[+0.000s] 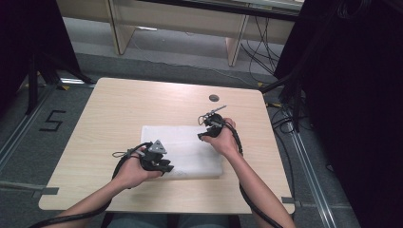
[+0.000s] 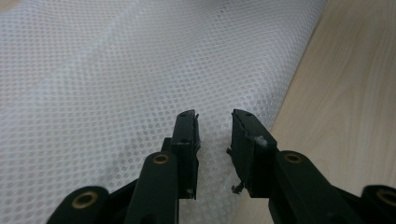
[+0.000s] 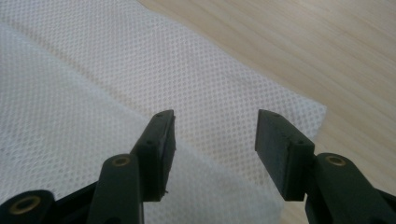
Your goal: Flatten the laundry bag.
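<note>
Both grippers, left [image 1: 164,167] and right [image 1: 203,136], stood open and empty over opposite corners of the white folded mesh cloth [image 1: 187,149], its long axis running between them.

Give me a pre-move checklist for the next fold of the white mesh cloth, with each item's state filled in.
1. White mesh cloth lies flat on the table: ok.
2. Right gripper jaws apart, nothing between them: ok.
3. Left gripper jaws apart over the cloth near its edge, not clamped: ok.
4. Both grippers over the cloth, at opposite corners: ok.
5. Fold edges line up: cannot tell.
6. Cables off the cloth: ok.
</note>
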`<state>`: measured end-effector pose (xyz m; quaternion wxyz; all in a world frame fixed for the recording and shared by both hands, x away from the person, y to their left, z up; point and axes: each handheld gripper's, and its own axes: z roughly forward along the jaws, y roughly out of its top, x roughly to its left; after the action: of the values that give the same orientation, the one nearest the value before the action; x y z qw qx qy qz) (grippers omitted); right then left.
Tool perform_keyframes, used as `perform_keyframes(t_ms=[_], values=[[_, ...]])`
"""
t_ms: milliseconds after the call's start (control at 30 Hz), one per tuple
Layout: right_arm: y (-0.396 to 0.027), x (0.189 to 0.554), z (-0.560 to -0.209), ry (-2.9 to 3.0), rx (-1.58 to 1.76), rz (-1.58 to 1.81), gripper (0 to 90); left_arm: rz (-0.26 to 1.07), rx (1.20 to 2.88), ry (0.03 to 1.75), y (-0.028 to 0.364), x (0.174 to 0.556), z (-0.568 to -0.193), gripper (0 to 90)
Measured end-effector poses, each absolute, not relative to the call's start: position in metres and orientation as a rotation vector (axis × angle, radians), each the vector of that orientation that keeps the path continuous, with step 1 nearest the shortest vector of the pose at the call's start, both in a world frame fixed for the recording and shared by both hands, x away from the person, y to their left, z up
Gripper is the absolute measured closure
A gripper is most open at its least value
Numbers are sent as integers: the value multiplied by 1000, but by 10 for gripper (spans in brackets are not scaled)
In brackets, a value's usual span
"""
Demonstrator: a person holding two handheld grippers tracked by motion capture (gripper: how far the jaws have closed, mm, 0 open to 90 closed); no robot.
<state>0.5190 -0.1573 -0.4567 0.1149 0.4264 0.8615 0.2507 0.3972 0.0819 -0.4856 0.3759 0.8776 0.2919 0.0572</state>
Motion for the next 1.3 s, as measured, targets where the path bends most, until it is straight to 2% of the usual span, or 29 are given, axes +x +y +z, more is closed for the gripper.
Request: perform_keyframes(t_ms=[233,300,733,800,833,867,900,1000,1100,1233,1267,1300], values=[[-153,534,-473,2579,1255,708,431,128,2278,744,75,399,-495,699],[-154,535,-475,2588,1226,708,429,128,2344,702,77,400,-497,699],[-153,520,-485,2690,1243,720,459,145,2359,698,75,400,-501,698],[-150,517,-484,2700,1170,652,541,144,2357,701,75,399,-501,698],[-150,517,-484,2700,1170,652,541,148,2356,698,75,399,-501,698],[-149,516,-483,2728,1139,652,670,150,2357,697,75,399,-501,698],[-149,516,-483,2728,1139,652,670,151,2357,697,75,399,-501,698],[-144,513,-482,2748,1127,625,790,145,2347,714,74,398,-502,698],[-139,511,-481,2764,1114,594,870,145,2295,758,71,396,-504,698],[-137,509,-476,2772,1099,576,894,163,2305,738,71,395,-503,698],[-137,508,-474,2771,1096,583,896,167,2356,704,74,396,-499,700],[-138,507,-472,2767,1088,593,896,167,2289,766,70,392,-499,709]])
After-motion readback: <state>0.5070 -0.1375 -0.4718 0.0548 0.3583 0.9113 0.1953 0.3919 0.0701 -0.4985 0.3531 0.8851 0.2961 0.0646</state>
